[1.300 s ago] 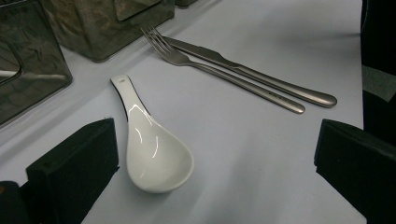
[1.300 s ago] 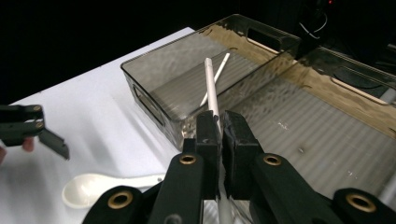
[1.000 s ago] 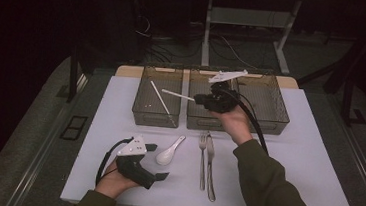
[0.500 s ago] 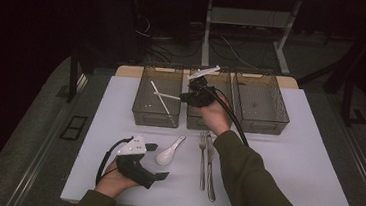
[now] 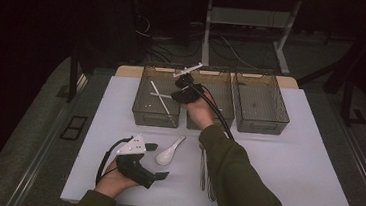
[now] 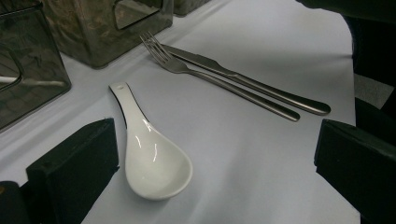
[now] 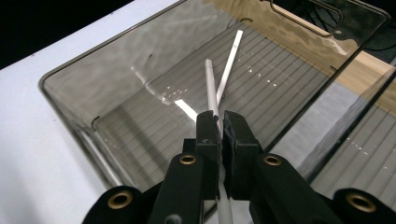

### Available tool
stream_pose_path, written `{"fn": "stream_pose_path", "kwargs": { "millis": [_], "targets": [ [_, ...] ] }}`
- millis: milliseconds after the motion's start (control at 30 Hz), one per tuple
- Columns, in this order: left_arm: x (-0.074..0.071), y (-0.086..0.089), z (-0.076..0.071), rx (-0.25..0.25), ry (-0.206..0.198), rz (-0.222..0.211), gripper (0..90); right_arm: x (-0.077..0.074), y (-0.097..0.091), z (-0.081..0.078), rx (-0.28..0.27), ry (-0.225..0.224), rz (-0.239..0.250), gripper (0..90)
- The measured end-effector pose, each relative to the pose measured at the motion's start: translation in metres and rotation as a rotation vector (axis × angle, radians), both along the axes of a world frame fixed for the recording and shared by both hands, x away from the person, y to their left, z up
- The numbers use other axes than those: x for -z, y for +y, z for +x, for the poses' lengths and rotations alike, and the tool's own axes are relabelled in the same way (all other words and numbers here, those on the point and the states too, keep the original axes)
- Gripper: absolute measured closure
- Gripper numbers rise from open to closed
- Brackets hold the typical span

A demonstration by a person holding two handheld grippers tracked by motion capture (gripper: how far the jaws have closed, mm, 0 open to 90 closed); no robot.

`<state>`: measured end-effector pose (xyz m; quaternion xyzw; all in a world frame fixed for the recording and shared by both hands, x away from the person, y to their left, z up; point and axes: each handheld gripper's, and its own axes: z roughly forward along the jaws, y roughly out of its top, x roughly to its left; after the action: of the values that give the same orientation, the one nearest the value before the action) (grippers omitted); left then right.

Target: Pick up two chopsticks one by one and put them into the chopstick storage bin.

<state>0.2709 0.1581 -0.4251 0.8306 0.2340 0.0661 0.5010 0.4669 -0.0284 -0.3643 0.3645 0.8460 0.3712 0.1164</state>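
My right gripper (image 7: 220,122) is shut on a white chopstick (image 7: 211,86), holding it over the left smoky plastic bin (image 7: 70,112). A second white chopstick (image 7: 229,58) lies on that bin's ribbed floor, crossing under the held one. From above, the right gripper (image 5: 177,96) reaches over the left bin (image 5: 155,118) from its right side. Near the table's front edge my left gripper (image 5: 157,161) rests open. A white ceramic spoon (image 6: 156,163) lies on the table between its jaws, untouched.
A steel fork (image 6: 219,79) and knife (image 6: 261,86) lie side by side right of the spoon. A middle bin (image 5: 222,121) and a right bin (image 5: 259,122) stand in the same row at the back of the white table top.
My right hand has moved left and slightly down, carrying the chopstick from above the middle bin to above the left bin. The left hand stayed still.
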Motion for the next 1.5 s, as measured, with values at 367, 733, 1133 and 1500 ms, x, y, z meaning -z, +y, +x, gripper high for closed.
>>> {"fn": "stream_pose_path", "kwargs": {
  "millis": [367, 733, 1133, 1500],
  "targets": [
    [0.000, 0.001, 0.000, 0.000, 0.006, -0.005, 0.0, 0.012, 0.021, 0.012, -0.008, 0.035, -0.027, 84.5],
    [0.000, 0.002, 0.000, 0.000, 0.003, -0.001, 0.0, 0.001, 0.012, 0.008, -0.060, 0.078, 0.033, 63.0],
    [0.000, 0.001, -0.001, -0.006, 0.002, 0.001, 0.0, -0.022, -0.019, -0.022, -0.119, 0.032, 0.066, 65.9],
    [0.001, 0.000, 0.000, -0.004, -0.001, 0.009, 0.0, -0.006, -0.039, -0.045, -0.176, 0.069, 0.025, 89.7]
  ]
}}
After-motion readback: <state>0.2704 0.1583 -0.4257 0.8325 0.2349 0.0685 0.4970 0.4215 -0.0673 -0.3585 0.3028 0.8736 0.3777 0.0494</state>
